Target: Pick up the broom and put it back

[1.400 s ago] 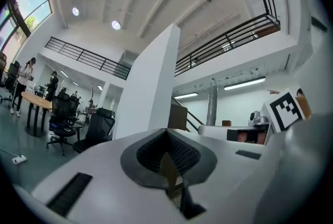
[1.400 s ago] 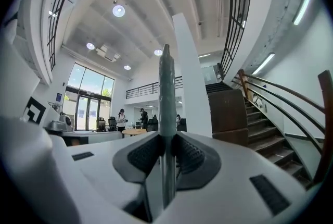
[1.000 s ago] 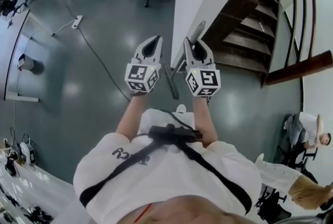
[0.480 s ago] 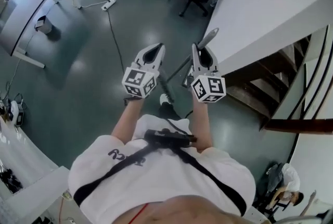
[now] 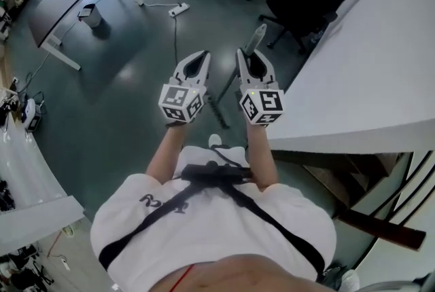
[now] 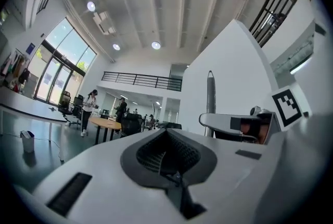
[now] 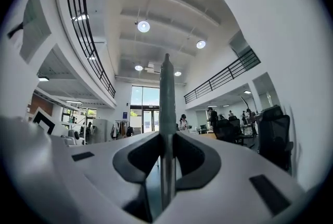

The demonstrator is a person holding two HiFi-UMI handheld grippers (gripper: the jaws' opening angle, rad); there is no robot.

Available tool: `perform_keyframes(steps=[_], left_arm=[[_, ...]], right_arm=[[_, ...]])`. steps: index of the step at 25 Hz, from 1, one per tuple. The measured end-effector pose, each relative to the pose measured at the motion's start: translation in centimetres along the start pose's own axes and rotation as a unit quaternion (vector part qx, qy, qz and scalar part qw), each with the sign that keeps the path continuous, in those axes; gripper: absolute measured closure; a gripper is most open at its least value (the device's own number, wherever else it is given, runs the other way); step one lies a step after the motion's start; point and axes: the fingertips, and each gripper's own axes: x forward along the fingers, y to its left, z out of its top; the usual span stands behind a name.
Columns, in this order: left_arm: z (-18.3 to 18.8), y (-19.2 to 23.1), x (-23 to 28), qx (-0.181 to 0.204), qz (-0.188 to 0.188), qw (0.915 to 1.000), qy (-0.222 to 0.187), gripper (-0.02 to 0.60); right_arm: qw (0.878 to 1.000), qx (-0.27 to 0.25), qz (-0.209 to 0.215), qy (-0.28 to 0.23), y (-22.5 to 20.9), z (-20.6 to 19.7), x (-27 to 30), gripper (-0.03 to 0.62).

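Looking along the right hand-held gripper point(image 7: 166, 137) reveals jaws clamping the broom point(image 7: 167, 92).

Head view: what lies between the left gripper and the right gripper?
The broom's handle, slanting down from the right gripper; the left gripper does not touch it, head view.

Right tongs point(image 5: 247, 58) clamped on grey broom handle point(image 5: 257, 36), left tongs point(image 5: 197, 60) alongside, above dark floor point(image 5: 122, 80).
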Motion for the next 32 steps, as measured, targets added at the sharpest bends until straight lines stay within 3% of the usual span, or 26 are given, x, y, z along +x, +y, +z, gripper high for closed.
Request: perform_keyframes(steps=[6, 14, 21, 32], left_arm=[[0.7, 4.1, 5.1, 0.005, 0.032, 0.9995, 0.003, 0.569], [-0.9, 12.4, 10.5, -0.009, 0.048, 0.9986, 0.019, 0.569], [-0.2, 21.4, 17.8, -0.008, 0.008, 0.9998, 0.018, 0.569], [2.2, 33.6, 28.4, -0.019, -0.048, 0.9984, 0.022, 0.569]], right_arm=[[0.999, -0.001, 0.032, 0.001, -2.2, -0.1, 7.2, 0.499], [0.999, 0.008, 0.036, 0.022, -4.2, -3.9, 16.7, 0.499], [0.999, 0.016, 0.005, 0.031, -6.1, -6.7, 27.4, 0.499], [0.996, -0.017, -0.058, 0.06, -8.1, -9.7, 42.9, 0.499]])
